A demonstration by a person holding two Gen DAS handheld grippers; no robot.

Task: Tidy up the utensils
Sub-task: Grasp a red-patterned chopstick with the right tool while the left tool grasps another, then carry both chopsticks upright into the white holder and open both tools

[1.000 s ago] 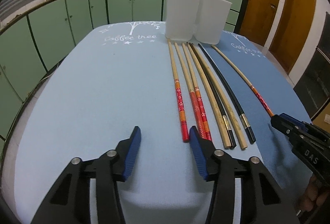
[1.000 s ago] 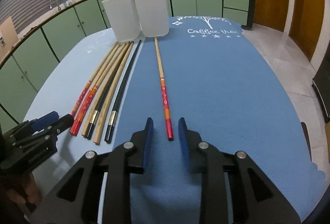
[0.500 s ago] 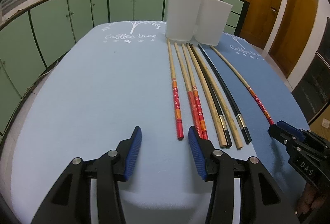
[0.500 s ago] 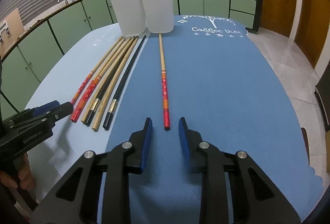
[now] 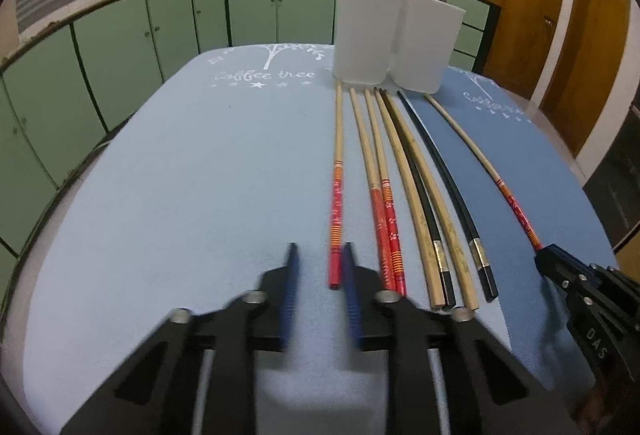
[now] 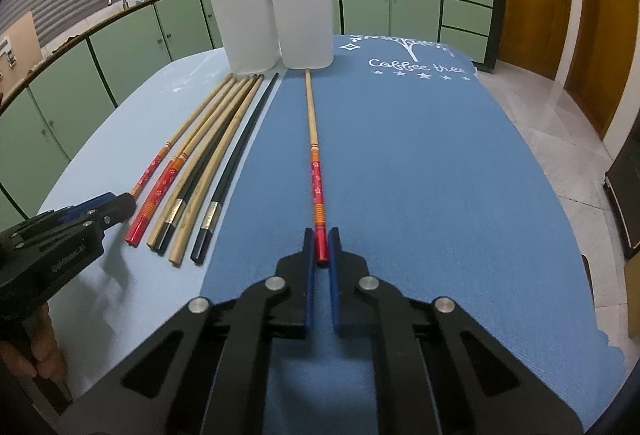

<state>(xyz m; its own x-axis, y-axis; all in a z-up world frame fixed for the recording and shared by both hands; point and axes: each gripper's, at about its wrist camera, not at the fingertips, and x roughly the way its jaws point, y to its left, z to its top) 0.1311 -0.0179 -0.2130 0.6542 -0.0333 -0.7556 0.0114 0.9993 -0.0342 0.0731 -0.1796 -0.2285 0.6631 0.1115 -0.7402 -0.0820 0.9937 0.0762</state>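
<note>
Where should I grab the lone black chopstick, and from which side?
Grip the black chopstick at its thick near end, by the metal band. It lies flat, pointing away, so come in from the near table edge along its length, jaws astride. To its right is bare mat; the tan chopstick sits close on its left.

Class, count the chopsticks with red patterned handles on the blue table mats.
4. One lies leftmost in the bundle, two lie side by side next to it, and one lies apart on the darker mat. None seem hidden.
</note>
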